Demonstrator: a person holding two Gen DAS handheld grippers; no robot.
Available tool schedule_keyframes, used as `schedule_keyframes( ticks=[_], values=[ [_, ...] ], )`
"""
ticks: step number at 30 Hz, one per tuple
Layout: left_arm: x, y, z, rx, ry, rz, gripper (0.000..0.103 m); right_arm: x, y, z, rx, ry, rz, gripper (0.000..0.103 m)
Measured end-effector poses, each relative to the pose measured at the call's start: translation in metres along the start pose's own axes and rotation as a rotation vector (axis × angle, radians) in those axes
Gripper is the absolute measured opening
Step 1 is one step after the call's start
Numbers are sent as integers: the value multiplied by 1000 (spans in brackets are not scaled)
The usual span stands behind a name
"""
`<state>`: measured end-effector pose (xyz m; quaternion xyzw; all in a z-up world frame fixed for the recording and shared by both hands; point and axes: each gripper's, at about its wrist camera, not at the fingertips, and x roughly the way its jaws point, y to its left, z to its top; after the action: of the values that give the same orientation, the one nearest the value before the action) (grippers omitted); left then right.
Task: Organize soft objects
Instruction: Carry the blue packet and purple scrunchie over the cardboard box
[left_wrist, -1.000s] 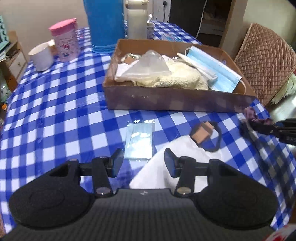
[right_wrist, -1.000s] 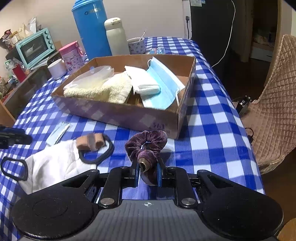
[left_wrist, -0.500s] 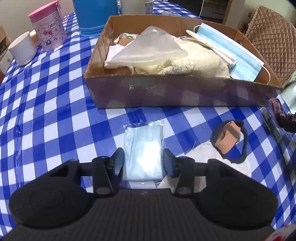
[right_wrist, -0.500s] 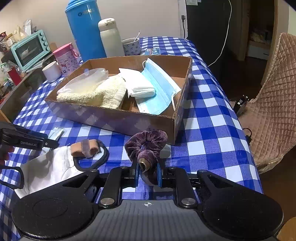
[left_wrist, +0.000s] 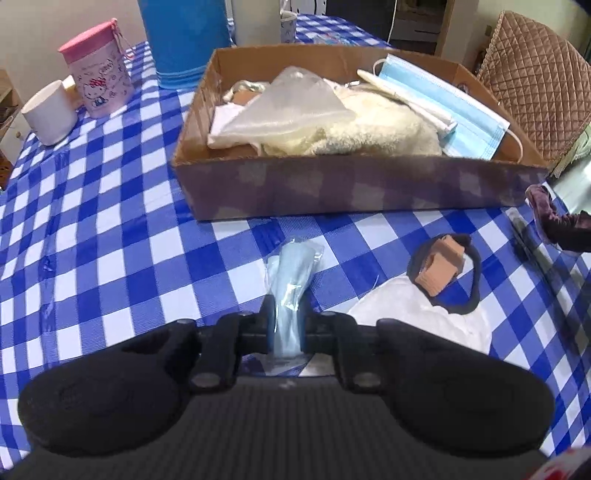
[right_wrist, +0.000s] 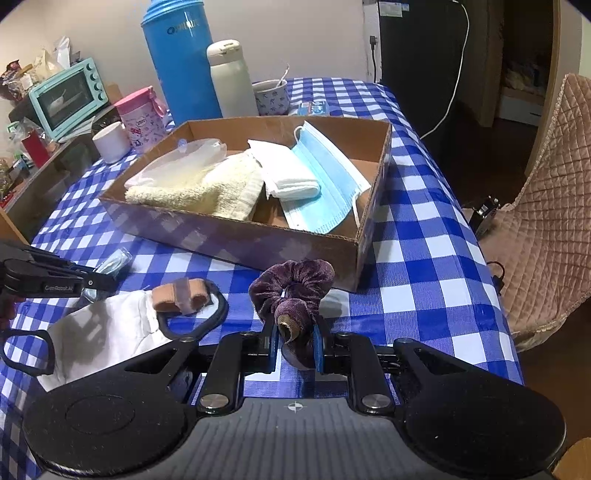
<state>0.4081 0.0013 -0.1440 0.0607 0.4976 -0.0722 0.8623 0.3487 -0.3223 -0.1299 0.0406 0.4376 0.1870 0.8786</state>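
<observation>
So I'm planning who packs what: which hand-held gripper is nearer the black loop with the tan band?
Left. The left hand-held gripper, closing on the clear-wrapped blue packet, sits beside the black loop with the tan band; the right hand-held gripper, holding the purple velvet scrunchie, is farther.

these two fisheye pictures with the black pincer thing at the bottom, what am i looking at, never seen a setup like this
No robot here: a person holds one two-finger gripper in each hand, and a wide-angle camera on each looks forward along its fingers. That is why black jaws fill the bottom of both pictures.

The left-hand view shows the left gripper, its jaws closing on a wrapped blue mask packet that is crumpling between them.

The right-hand view shows the right gripper shut on a purple velvet scrunchie.

Both are over a table with a blue checked tablecloth. On it stands a cardboard box holding a cream towel, a blue face mask and other soft things. In front of the box lie a white cloth and a black band with a tan strap. Behind are a blue thermos, a pink cup and a white mug.
</observation>
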Motion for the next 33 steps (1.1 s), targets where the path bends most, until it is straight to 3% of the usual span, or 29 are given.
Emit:
schedule_keyframes(
  ticks=[16, 33],
  values=[
    [-64, -21, 44, 40, -167, -7, 11, -29, 16, 36, -76, -93, 20, 19],
    [-41, -70, 115, 109, -227, -74, 12, -10, 5, 87, -104, -138, 41, 19]
  ],
)
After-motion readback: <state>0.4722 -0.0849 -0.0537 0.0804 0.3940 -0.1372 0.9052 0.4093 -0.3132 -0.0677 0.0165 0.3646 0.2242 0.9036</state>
